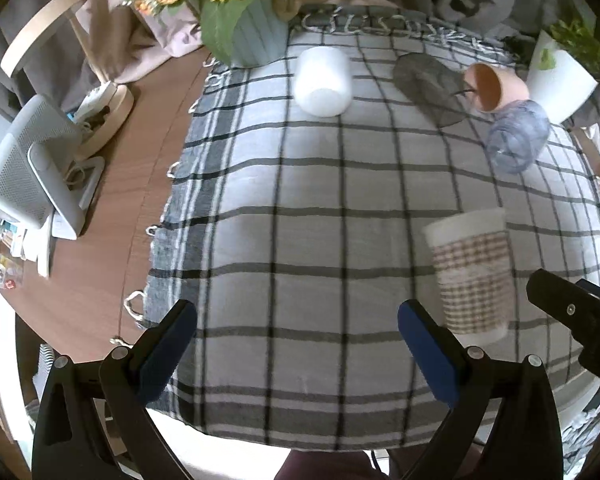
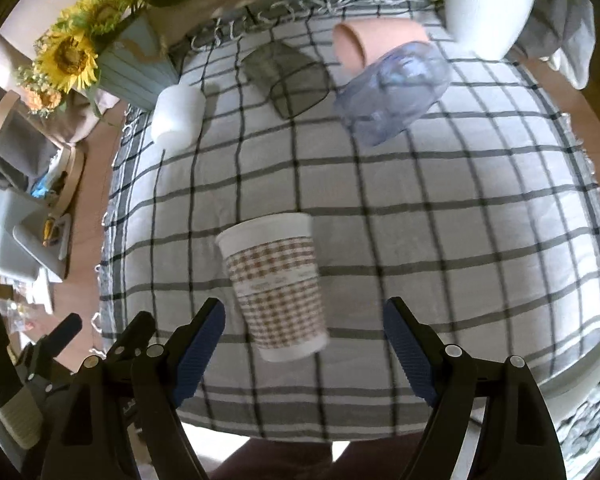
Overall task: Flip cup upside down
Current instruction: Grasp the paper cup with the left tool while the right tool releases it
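Both grippers hover low over the grey checked tablecloth (image 2: 420,208), jaws spread wide, grasping nothing. The right gripper (image 2: 304,344) faces the brown-checked white paper cup (image 2: 276,284), which lies between its fingers, untouched. The left gripper (image 1: 296,344) has that cup (image 1: 472,272) off to its right. Only the left view shows the pink cup's (image 1: 494,88) bare inside.

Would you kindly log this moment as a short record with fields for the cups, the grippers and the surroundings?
target: checked paper cup, standing on the plaid cloth, closed end up
left gripper: open, empty, cup to its right
right gripper: open, empty, cup just ahead
other cups: white cup, grey glass, pink cup, clear blue cup
background: sunflower vase, white plant pot
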`<action>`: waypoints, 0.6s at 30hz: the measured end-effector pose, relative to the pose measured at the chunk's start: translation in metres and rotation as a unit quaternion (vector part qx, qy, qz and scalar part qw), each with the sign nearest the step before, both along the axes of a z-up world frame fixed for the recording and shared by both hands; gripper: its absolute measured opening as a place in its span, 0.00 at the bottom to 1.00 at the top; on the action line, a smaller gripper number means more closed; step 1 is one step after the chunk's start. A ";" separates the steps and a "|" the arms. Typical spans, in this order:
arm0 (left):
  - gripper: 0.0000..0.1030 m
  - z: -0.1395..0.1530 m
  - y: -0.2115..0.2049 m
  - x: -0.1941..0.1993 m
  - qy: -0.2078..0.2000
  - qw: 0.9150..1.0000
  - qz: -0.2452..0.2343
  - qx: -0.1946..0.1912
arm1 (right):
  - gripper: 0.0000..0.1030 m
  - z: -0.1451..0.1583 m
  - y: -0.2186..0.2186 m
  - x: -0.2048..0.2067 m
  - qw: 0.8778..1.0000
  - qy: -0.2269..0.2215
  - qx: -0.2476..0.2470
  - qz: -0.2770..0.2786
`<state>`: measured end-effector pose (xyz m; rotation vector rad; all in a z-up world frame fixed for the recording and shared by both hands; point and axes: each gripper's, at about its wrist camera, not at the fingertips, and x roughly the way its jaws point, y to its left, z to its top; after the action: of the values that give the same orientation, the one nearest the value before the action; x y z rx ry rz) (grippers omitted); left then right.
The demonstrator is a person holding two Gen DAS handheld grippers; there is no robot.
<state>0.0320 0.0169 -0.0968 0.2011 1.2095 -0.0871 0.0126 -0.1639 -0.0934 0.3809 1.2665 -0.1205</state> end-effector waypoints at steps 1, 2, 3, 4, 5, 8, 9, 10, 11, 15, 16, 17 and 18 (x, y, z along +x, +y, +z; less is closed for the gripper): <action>1.00 0.001 -0.004 -0.003 0.000 1.000 -0.001 -0.003 | 0.79 0.001 -0.004 -0.002 1.000 0.000 -0.001 -0.001; 1.00 0.002 -0.008 -0.006 0.001 1.000 -0.002 -0.005 | 0.79 0.002 -0.010 -0.005 1.000 0.002 0.000 -0.002; 1.00 0.002 -0.013 -0.009 0.000 1.000 -0.004 -0.007 | 0.79 0.001 -0.015 -0.007 1.000 0.003 -0.001 -0.003; 1.00 0.003 -0.016 -0.011 0.000 1.000 -0.005 -0.008 | 0.79 0.000 -0.020 -0.010 1.000 0.006 -0.002 -0.004; 0.99 0.003 -0.021 -0.014 -0.001 1.000 -0.006 -0.009 | 0.79 -0.001 -0.025 -0.012 1.000 0.010 -0.002 -0.005; 0.99 0.001 -0.037 -0.022 0.005 1.000 -0.010 -0.021 | 0.79 -0.005 -0.037 -0.020 1.000 0.017 -0.002 -0.003; 0.99 0.000 -0.040 -0.024 0.007 1.000 -0.011 -0.025 | 0.79 -0.007 -0.043 -0.022 1.000 0.021 -0.002 -0.004; 0.99 -0.002 -0.045 -0.026 0.009 0.999 -0.011 -0.031 | 0.79 -0.009 -0.045 -0.023 1.000 0.024 -0.003 -0.004; 0.99 -0.004 -0.049 -0.027 0.011 0.999 -0.012 -0.036 | 0.79 -0.012 -0.049 -0.025 1.000 0.027 -0.004 -0.004; 0.99 -0.014 -0.063 -0.031 0.025 0.998 -0.012 -0.059 | 0.79 -0.019 -0.064 -0.032 0.999 0.040 -0.009 -0.002; 0.99 -0.018 -0.067 -0.031 0.029 0.998 -0.010 -0.061 | 0.79 -0.021 -0.068 -0.033 0.999 0.042 -0.010 -0.002; 0.99 -0.022 -0.070 -0.031 0.030 0.998 -0.009 -0.062 | 0.79 -0.023 -0.072 -0.034 0.999 0.044 -0.011 -0.004; 0.99 -0.025 -0.073 -0.031 0.033 0.998 -0.009 -0.062 | 0.79 -0.025 -0.076 -0.035 0.999 0.047 -0.014 -0.005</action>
<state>0.0007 -0.0561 -0.1214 0.1016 1.2638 -0.1850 -0.0226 -0.2400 -0.1188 0.3611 1.3546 -0.1654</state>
